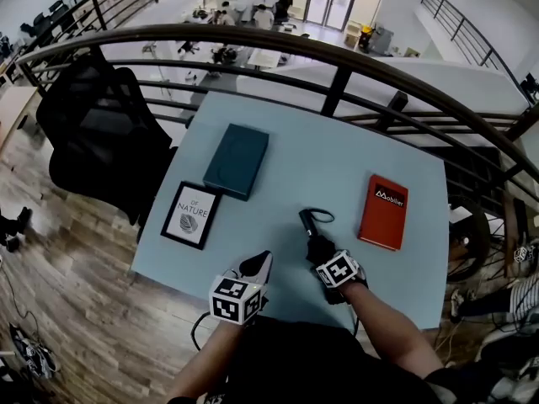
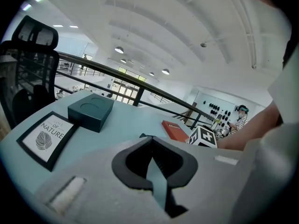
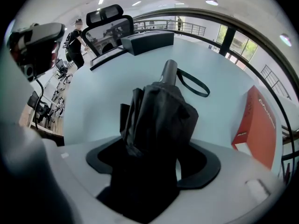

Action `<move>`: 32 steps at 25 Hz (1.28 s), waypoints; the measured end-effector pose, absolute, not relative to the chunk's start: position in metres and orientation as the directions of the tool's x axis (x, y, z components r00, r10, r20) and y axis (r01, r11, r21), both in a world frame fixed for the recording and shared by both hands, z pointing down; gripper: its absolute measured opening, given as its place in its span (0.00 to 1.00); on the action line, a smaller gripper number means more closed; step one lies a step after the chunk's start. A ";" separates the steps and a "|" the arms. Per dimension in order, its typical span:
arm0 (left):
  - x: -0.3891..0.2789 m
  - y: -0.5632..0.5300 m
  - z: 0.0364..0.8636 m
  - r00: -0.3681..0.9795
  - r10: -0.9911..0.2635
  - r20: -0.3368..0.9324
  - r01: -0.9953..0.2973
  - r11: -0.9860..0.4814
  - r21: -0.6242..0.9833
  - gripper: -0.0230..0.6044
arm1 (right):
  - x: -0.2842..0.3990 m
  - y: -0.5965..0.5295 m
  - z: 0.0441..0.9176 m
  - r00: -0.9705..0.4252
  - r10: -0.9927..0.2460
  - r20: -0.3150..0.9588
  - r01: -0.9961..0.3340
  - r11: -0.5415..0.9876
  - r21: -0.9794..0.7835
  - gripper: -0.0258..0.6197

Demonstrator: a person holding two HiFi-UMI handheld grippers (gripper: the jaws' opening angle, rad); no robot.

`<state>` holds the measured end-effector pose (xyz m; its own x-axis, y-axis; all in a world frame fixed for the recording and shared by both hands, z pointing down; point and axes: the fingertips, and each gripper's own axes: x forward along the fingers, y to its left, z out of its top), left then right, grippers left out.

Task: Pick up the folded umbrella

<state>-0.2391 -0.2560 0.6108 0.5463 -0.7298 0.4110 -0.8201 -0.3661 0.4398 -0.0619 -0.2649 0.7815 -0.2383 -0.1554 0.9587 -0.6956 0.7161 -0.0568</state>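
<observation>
Folded umbrella lies flat on table, 6 o'clock of centre, handle end toward 12. Right gripper straddles its near end, claw released, jaws wide, not clamped. Left gripper at umbrella's 8 o'clock, clenched, empty. Red book at 2, teal box at 11, framed print at 9.
</observation>
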 end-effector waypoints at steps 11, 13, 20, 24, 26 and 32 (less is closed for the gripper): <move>-0.221 -0.277 0.584 0.511 -0.755 0.411 -0.850 -0.374 0.370 0.04 | -0.056 -0.262 0.762 -0.404 -0.170 0.899 -0.686 0.707 -0.174 0.47; -0.210 -0.285 0.577 0.491 -0.769 0.410 -0.862 -0.361 0.356 0.04 | -0.049 -0.270 0.749 -0.464 -0.190 0.865 -0.670 0.714 -0.202 0.47; -0.139 -0.296 0.555 0.460 -0.798 0.390 -0.877 -0.339 0.341 0.04 | 0.012 -0.284 0.691 -0.633 -0.275 0.724 -0.654 0.690 -0.310 0.47; -0.102 -0.300 0.539 0.474 -0.793 0.382 -0.873 -0.367 0.321 0.04 | 0.044 -0.290 0.665 -0.674 -0.322 0.665 -0.656 0.674 -0.338 0.47; -0.089 -0.302 0.531 0.485 -0.786 0.382 -0.870 -0.389 0.303 0.04 | 0.055 -0.293 0.653 -0.687 -0.355 0.634 -0.663 0.664 -0.346 0.47; -0.073 -0.314 0.502 0.512 -0.785 0.349 -0.857 -0.444 0.259 0.04 | 0.076 -0.307 0.608 -0.709 -0.462 0.533 -0.681 0.643 -0.350 0.47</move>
